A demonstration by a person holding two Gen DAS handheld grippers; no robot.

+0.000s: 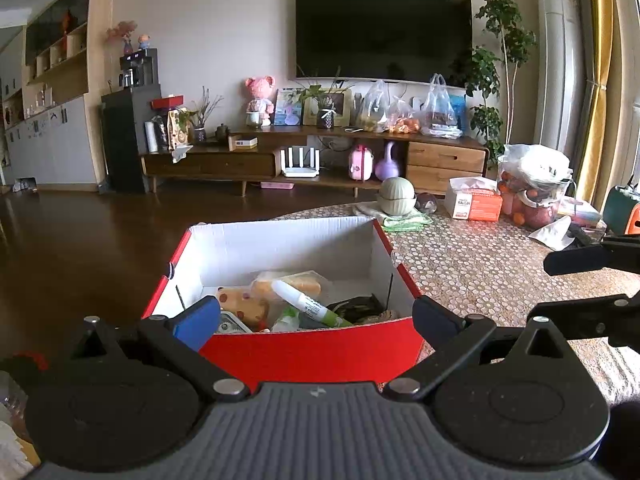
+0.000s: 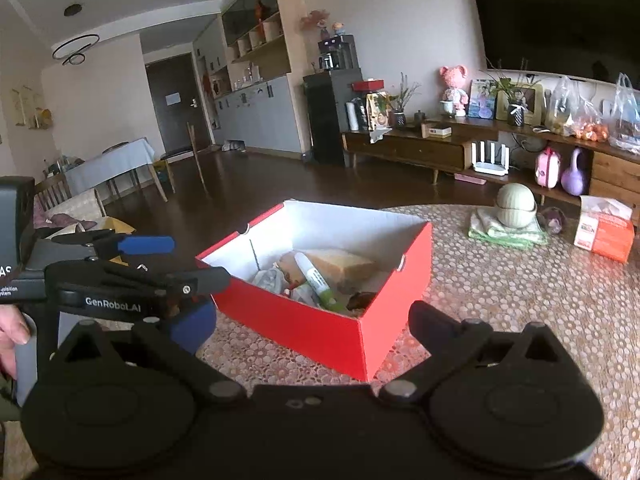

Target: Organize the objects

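A red cardboard box (image 1: 312, 354) with a white inside stands on the patterned tablecloth (image 1: 480, 264). In it lie a white and green marker (image 1: 308, 304), a yellow packet (image 1: 296, 284), a spotted toy (image 1: 240, 300) and other small items. My left gripper (image 1: 316, 310) is open, empty, its fingers spread just above the box's near wall. My right gripper (image 2: 312, 324) is open and empty too, near the box's (image 2: 320, 330) front corner. The marker (image 2: 316, 278) shows there as well. Each gripper appears in the other's view: the right gripper (image 1: 560, 285), the left gripper (image 2: 192, 260).
Stacked green bowls (image 1: 396, 196) sit on a folded cloth beyond the box, with an orange tissue box (image 1: 474, 200) and a bag of fruit (image 1: 532, 184) to the right. A hand (image 2: 12, 332) holds the left gripper's handle. Dark wooden floor lies left of the table.
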